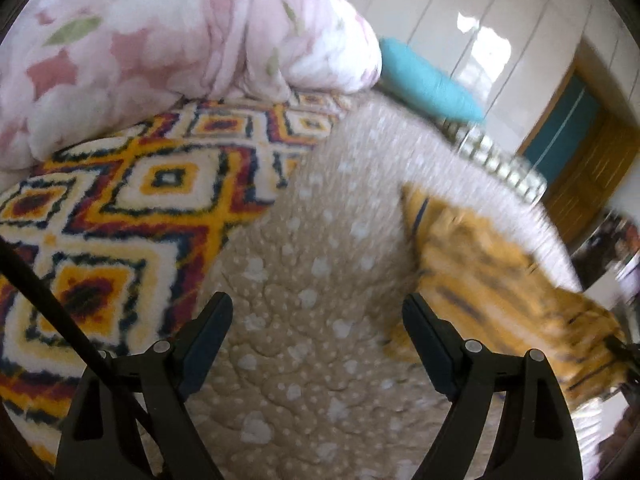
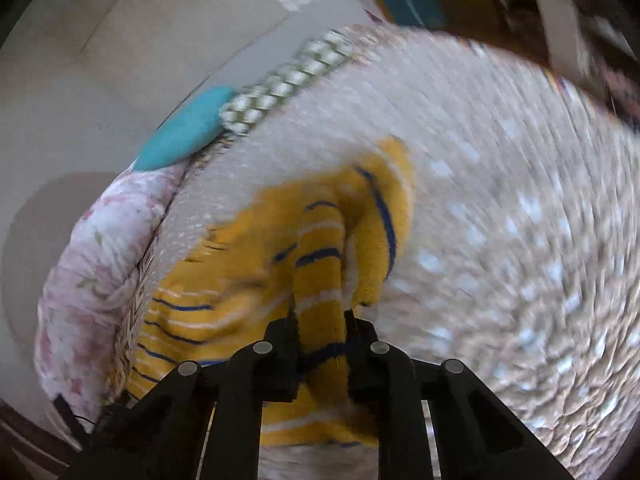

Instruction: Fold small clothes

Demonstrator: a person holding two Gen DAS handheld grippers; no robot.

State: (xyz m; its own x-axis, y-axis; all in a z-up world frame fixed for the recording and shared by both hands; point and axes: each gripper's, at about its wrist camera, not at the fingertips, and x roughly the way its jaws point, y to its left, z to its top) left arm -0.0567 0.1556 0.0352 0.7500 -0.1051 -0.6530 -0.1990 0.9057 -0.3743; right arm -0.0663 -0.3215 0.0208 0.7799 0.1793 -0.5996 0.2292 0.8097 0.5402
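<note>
A small yellow garment with blue and white stripes (image 2: pixel 256 280) lies bunched on a beige dotted quilt (image 2: pixel 500 220). My right gripper (image 2: pixel 320 320) is shut on a fold of the yellow garment, which runs up between its fingers. In the left wrist view the same garment (image 1: pixel 492 280) lies to the right, just past the right finger. My left gripper (image 1: pixel 318 312) is open and empty above the quilt (image 1: pixel 312 240). Both views are motion-blurred.
A patterned orange, white and dark rug-like blanket (image 1: pixel 112 216) lies left of the quilt. A pink floral duvet (image 1: pixel 160 40) is piled at the back left. A teal pillow (image 1: pixel 428 80) rests by the white wall. A wooden door (image 1: pixel 588 164) stands at the far right.
</note>
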